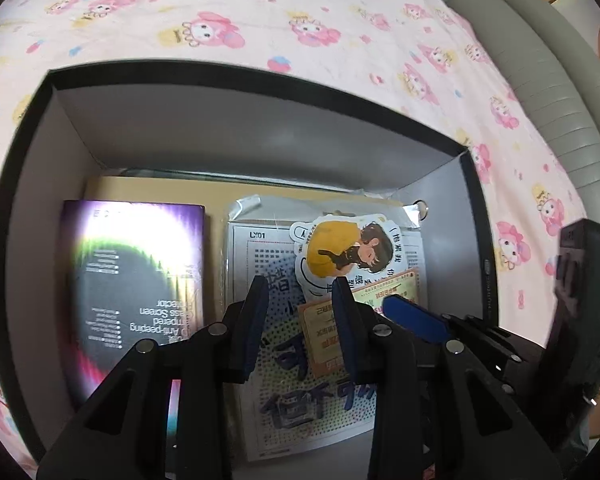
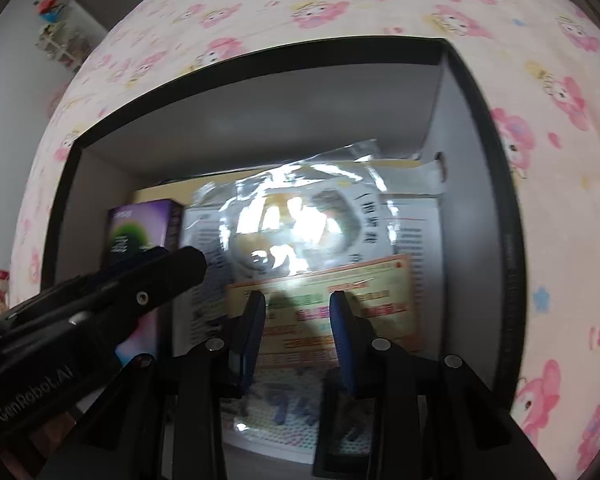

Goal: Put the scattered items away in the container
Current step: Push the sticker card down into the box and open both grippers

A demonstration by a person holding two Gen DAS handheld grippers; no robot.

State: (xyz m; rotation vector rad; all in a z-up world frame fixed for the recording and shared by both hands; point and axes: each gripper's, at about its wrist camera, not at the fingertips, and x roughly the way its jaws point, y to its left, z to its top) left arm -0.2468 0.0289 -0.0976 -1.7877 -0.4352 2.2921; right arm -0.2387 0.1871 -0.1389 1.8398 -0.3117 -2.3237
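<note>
Both grippers angled steeply into box [image 1: 66, 92] (jaws part-open, empty).

My views bulge at the edges, glare whitens the plastic bag [image 2: 300, 216] inside the box [image 2: 260, 56], and everything smears softly.

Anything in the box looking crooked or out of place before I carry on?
Only minor: the cartoon sticker and orange card lie skewed across the plastic-wrapped sheet, not squared to the box. The purple box lies flat. Nothing looks damaged.
</note>
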